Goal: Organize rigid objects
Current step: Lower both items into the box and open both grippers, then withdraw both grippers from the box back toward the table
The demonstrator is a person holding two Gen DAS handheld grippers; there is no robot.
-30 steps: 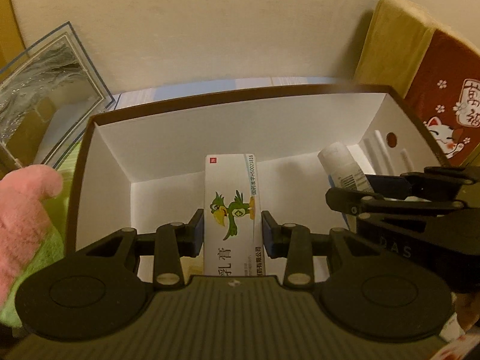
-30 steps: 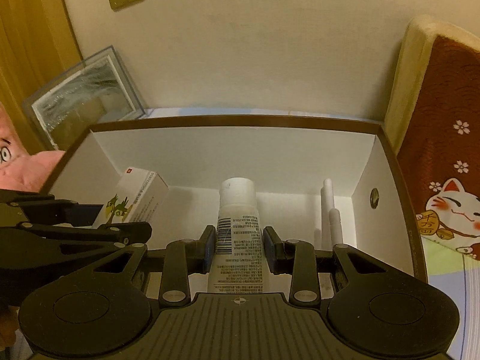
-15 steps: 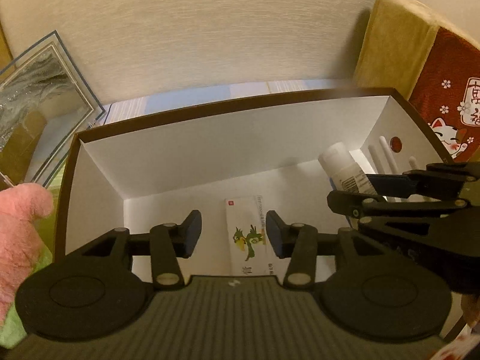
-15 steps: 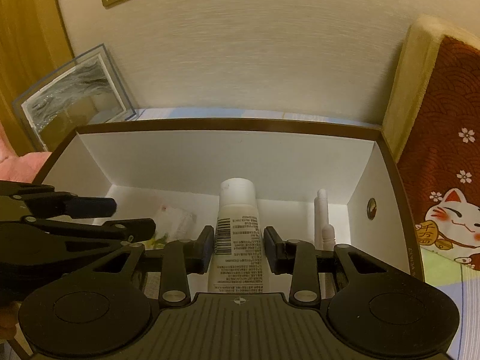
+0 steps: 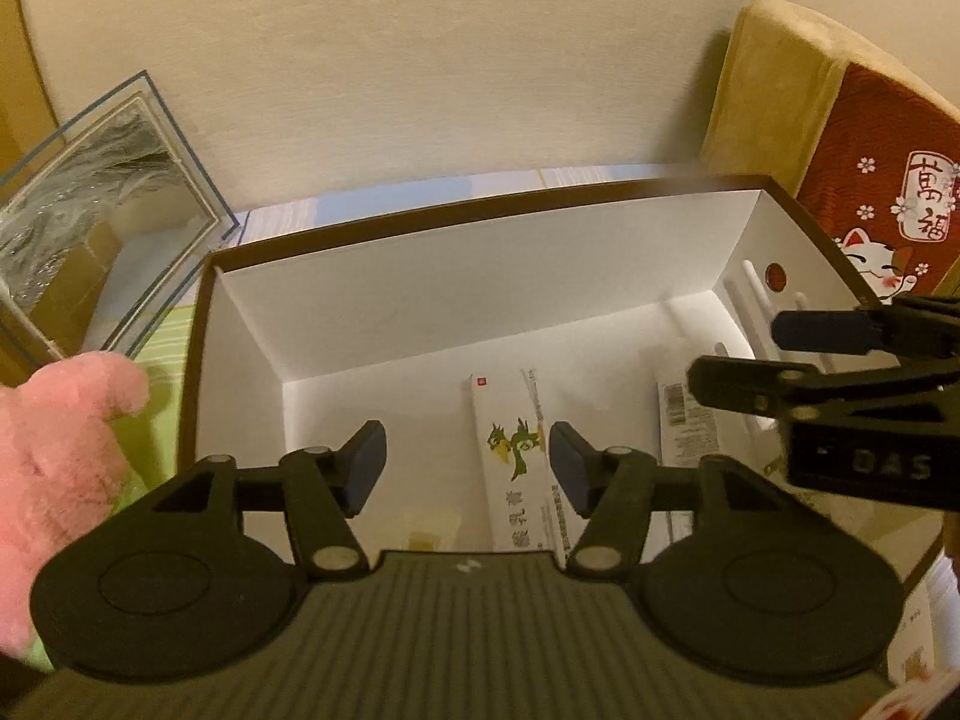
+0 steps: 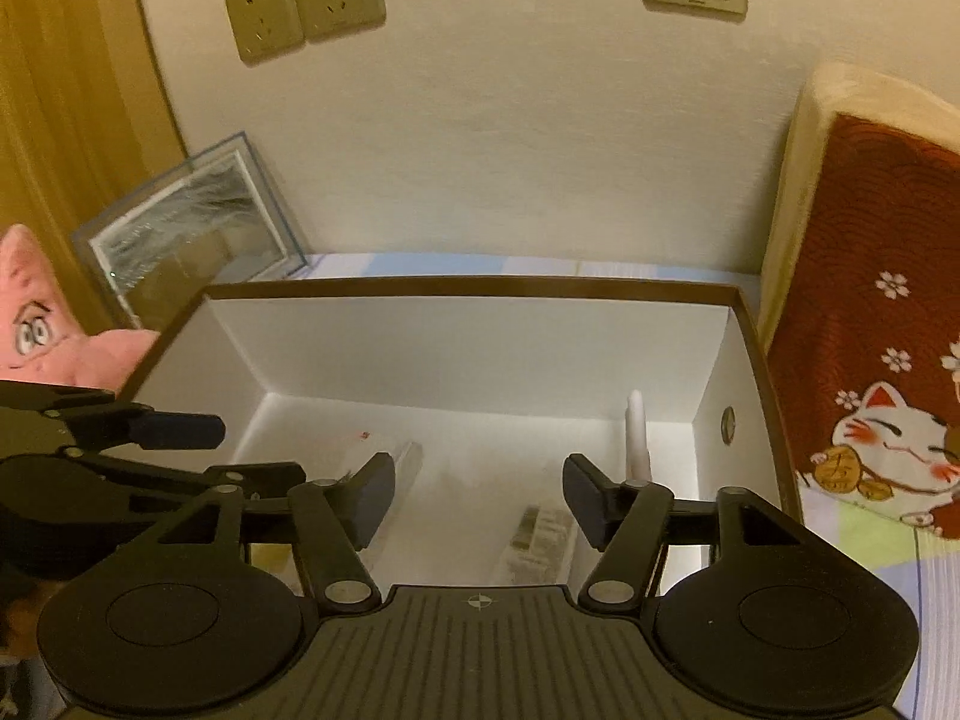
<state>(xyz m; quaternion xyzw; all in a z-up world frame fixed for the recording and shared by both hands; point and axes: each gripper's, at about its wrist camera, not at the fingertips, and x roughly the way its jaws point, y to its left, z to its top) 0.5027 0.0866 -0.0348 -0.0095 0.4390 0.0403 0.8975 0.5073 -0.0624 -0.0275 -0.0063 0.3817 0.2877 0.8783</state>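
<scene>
A brown-rimmed box with white inside (image 5: 480, 294) (image 6: 468, 348) lies open below both grippers. On its floor lies a white carton with a green bird print (image 5: 516, 462). The left gripper (image 5: 467, 463) hovers above it, jaws opening, nothing between the pads. A white bottle with a printed label (image 6: 540, 540) (image 5: 675, 420) lies on the floor to the right. Over it the right gripper (image 6: 478, 495) hangs with jaws opening and nothing pressed between them. Thin white tubes (image 6: 636, 438) stand by the right wall.
A pink plush toy (image 5: 54, 468) (image 6: 36, 324) sits left of the box. A framed picture (image 5: 90, 204) (image 6: 186, 234) leans on the wall behind. At the right stands a red cat-print cushion (image 5: 870, 180) (image 6: 870, 360). Wall sockets (image 6: 306, 6) are above.
Both grippers let go: the carton, then the bottle, dropped onto the box floor. Both sets of jaws have widened and both grippers have risen slightly.
</scene>
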